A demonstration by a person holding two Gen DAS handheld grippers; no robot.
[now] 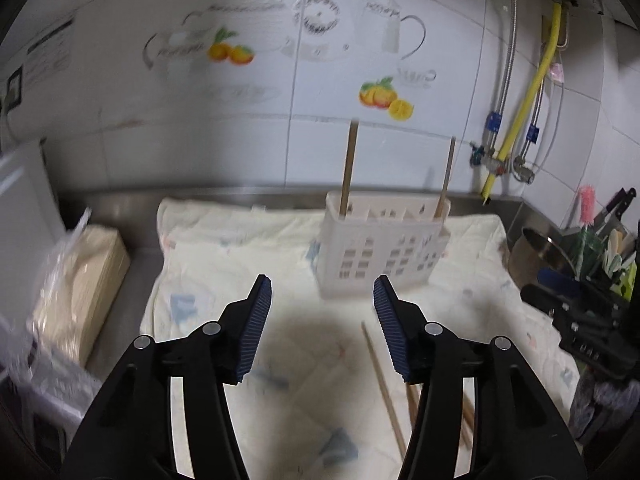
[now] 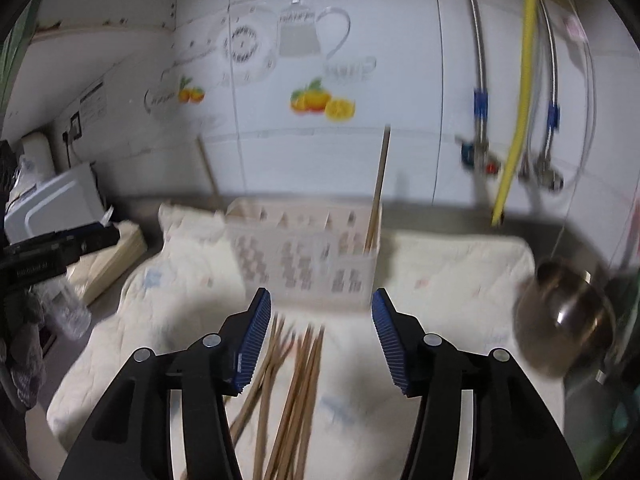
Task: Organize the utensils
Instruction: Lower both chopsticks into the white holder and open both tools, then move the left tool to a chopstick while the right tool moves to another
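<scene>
A white slotted utensil holder (image 1: 380,246) stands on a cream cloth (image 1: 224,264) with two wooden chopsticks (image 1: 349,168) upright in it. My left gripper (image 1: 322,300) is open and empty, short of the holder. Loose chopsticks (image 1: 384,392) lie on the cloth under its right finger. In the right wrist view the holder (image 2: 304,256) stands ahead with a chopstick (image 2: 378,188) at its right end. My right gripper (image 2: 320,312) is open and empty above a pile of several loose chopsticks (image 2: 292,392).
A bagged tissue pack (image 1: 84,288) lies left of the cloth. A steel pot (image 2: 568,320) and a rack of knives and brushes (image 1: 600,240) stand at the right. The tiled wall with pipes and a yellow hose (image 1: 532,92) is behind the steel counter.
</scene>
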